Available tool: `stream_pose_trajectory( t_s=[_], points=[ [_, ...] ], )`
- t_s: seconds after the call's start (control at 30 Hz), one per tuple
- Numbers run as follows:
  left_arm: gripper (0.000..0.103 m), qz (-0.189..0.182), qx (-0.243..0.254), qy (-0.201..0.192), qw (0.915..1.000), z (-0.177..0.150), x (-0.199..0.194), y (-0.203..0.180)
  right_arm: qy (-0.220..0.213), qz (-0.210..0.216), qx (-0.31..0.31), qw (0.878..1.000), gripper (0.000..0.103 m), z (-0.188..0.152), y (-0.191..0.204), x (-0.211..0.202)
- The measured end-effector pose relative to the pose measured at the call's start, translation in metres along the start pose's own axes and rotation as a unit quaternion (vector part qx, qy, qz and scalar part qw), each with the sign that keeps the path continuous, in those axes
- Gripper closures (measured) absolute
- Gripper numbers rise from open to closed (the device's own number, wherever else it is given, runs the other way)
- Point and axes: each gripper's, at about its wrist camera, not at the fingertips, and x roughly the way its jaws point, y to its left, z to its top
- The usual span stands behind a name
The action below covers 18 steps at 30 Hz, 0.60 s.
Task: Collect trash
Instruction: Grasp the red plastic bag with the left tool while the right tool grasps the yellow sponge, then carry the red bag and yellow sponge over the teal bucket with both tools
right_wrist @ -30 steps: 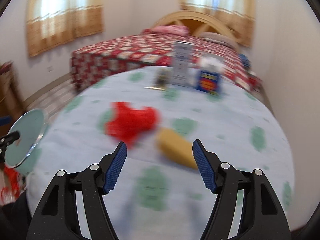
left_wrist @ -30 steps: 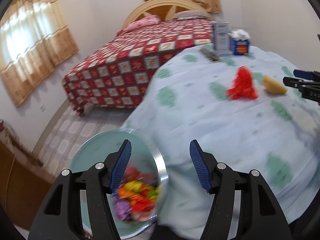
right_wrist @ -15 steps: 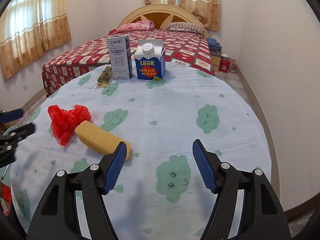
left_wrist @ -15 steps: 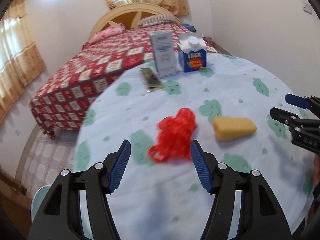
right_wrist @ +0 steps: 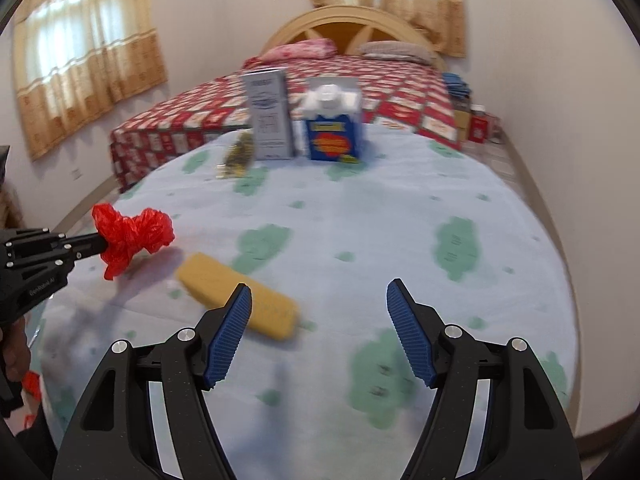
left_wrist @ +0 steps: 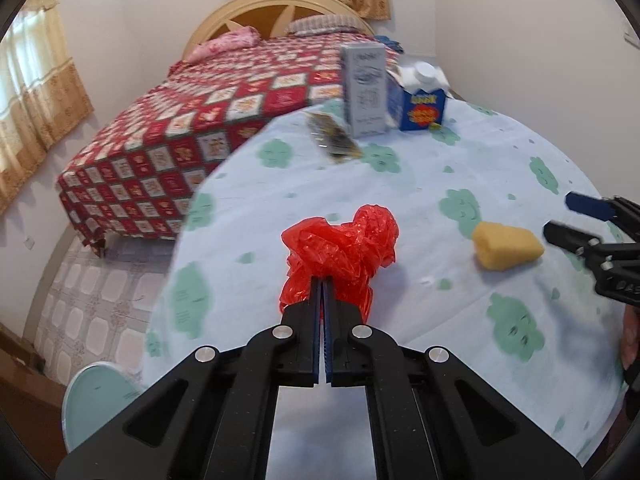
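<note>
My left gripper [left_wrist: 322, 280] is shut on a crumpled red plastic bag [left_wrist: 344, 250] and holds it just above the round table [left_wrist: 420, 208]. The right wrist view shows the bag [right_wrist: 132, 236] in the left gripper [right_wrist: 102, 245] at the table's left edge. A yellow sponge [left_wrist: 506, 246] lies to the right of the bag; in the right wrist view the sponge [right_wrist: 236, 296] is just ahead of my right gripper's left finger. My right gripper [right_wrist: 320, 312] is open and empty over the table; it also shows in the left wrist view [left_wrist: 568, 216].
At the table's far side stand a grey-white carton [left_wrist: 364, 90] and a blue milk carton [left_wrist: 420, 98], with a dark snack wrapper [left_wrist: 334, 140] lying beside them. A teal bin lid [left_wrist: 100, 400] is below the table's left edge. A bed [left_wrist: 192, 120] stands beyond.
My left gripper has closed on the red bag, which was between its open fingers half a second ago. My right gripper has shifted towards the sponge.
</note>
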Motion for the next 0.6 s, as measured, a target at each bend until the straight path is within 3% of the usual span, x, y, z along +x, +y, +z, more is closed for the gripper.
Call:
stream_pose_trajectory(
  t_s=[0.17,0.2,0.23,0.3,0.37,0.6],
  points=[
    [0.102,0.027,-0.013,-0.016,0.9994,-0.019,-0.033,0.035,0.062,0.005,-0.051,0.997,0.033,0.001,0.022,0.029],
    [0.102,0.030,-0.017,-0.016,0.9993,-0.024,-0.037,0.040,0.075,0.011,-0.054,0.996,0.038,-0.001,0.025,0.032],
    [0.102,0.034,-0.022,-0.016,0.9990,-0.030,-0.043,0.047,0.091,0.018,-0.056,0.994,0.059,-0.001,0.028,0.037],
    [0.102,0.043,-0.029,-0.019,0.9985,-0.043,-0.054,0.058,0.091,0.021,-0.062,0.994,0.064,-0.003,0.034,0.036],
    [0.102,0.050,-0.039,-0.020,0.9977,-0.056,-0.066,0.071,0.086,0.031,-0.054,0.994,0.077,-0.003,0.040,0.031],
    [0.102,0.086,-0.067,-0.029,0.9936,-0.094,-0.107,0.109,0.037,0.043,-0.043,0.997,0.082,-0.003,0.075,0.007]
  ],
)
